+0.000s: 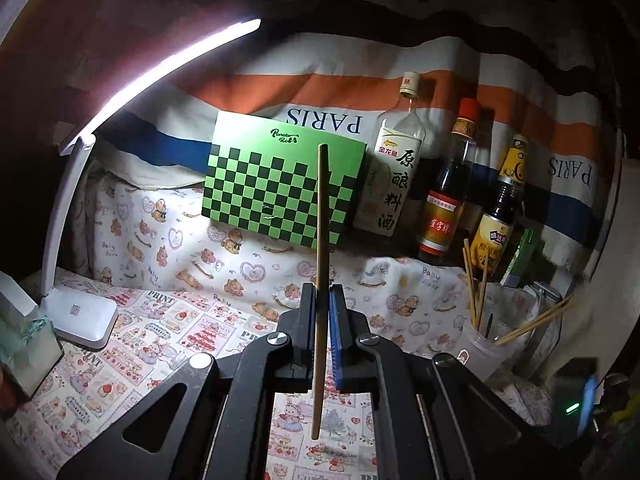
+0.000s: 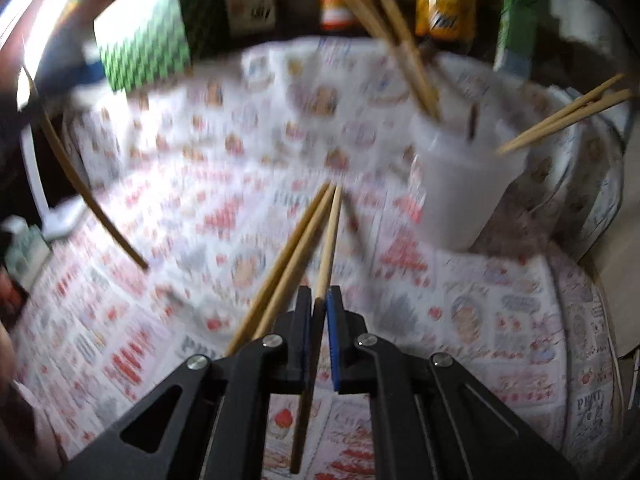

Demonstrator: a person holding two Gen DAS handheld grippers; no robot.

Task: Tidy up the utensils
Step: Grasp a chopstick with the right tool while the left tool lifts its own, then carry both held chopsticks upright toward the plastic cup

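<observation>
My left gripper [image 1: 320, 292] is shut on one wooden chopstick [image 1: 322, 208] and holds it upright above the patterned cloth. A translucent cup [image 1: 486, 344] with several chopsticks [image 1: 476, 284] stands at the right. In the blurred right wrist view, my right gripper [image 2: 319, 298] is shut on a chopstick [image 2: 329, 236] that points forward. Two more chopsticks [image 2: 288, 256] lie on the cloth just left of it. The cup [image 2: 460, 188] with chopsticks [image 2: 404, 48] is ahead to the right. The left gripper's chopstick [image 2: 86, 196] shows at far left.
A green checkered box [image 1: 280, 184] and three sauce bottles [image 1: 444, 200] stand along the back against a striped cloth. A white desk lamp [image 1: 76, 312] stands at left. A glass bowl [image 2: 592, 184] sits behind the cup at right.
</observation>
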